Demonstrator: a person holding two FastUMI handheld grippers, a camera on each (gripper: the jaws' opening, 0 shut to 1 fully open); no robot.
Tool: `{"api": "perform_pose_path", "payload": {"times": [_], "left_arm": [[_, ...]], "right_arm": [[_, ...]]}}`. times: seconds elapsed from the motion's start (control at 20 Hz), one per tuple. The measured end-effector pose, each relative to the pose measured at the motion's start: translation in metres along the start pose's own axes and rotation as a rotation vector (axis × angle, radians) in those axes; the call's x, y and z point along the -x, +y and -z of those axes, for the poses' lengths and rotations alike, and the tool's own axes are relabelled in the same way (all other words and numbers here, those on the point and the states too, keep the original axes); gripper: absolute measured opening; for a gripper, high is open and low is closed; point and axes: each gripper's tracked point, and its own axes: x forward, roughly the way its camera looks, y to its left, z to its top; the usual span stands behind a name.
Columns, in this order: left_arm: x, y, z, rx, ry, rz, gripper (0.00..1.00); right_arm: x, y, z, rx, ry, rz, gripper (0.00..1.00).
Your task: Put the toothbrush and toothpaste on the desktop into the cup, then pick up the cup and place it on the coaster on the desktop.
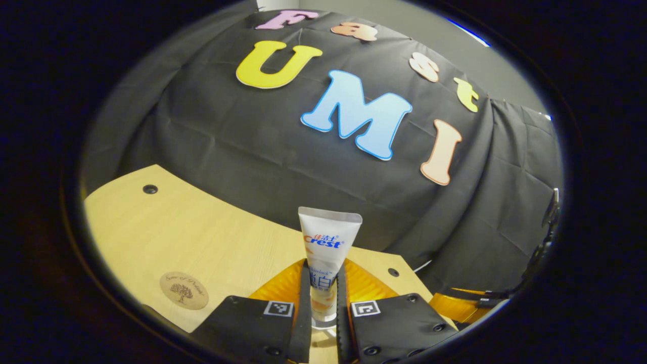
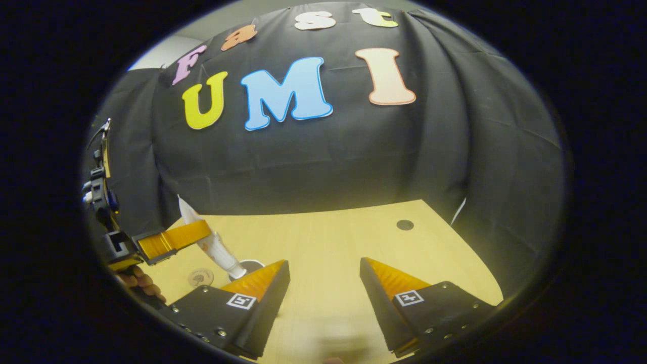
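Note:
My left gripper (image 1: 323, 268) is shut on a white toothpaste tube (image 1: 327, 237), held upright with its flat crimped end up. In the right gripper view the same tube (image 2: 215, 245) slants down from the left gripper (image 2: 167, 242), and its lower end reaches a small round rim (image 2: 248, 265) on the desk; I cannot tell whether that rim is the cup. A round brown coaster (image 1: 184, 290) lies on the wooden desk to the left, and the coaster (image 2: 200, 277) sits just beside the rim. My right gripper (image 2: 323, 278) hovers open over bare desk with nothing between its fingers.
The light wooden desk (image 2: 328, 237) ends at the black cloth wall behind it. Small round holes (image 1: 150, 189) (image 2: 405, 225) mark the desktop. A hand (image 2: 139, 280) holds the left gripper at the left edge. A pale blurred patch (image 2: 328, 344) lies at the near edge.

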Motion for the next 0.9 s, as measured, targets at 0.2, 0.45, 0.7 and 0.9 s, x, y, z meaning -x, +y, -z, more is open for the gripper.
{"api": "perform_pose_path", "payload": {"times": [0.2,0.45,0.7,0.9], "left_arm": [[-0.011,-0.003,0.015,-0.052,0.019,0.004,0.25],[-0.018,-0.009,0.026,-0.151,0.031,0.012,0.35],[-0.011,-0.025,0.022,-0.189,0.035,0.061,0.78],[-0.001,-0.029,0.007,-0.212,0.01,0.083,0.9]], "right_arm": [[0.002,-0.002,0.007,0.002,0.018,0.0,0.84],[0.002,0.003,0.009,0.003,0.035,-0.012,0.84],[0.002,0.012,0.012,0.008,0.049,-0.024,0.84],[0.001,0.024,0.013,0.005,0.056,-0.039,0.84]]}}
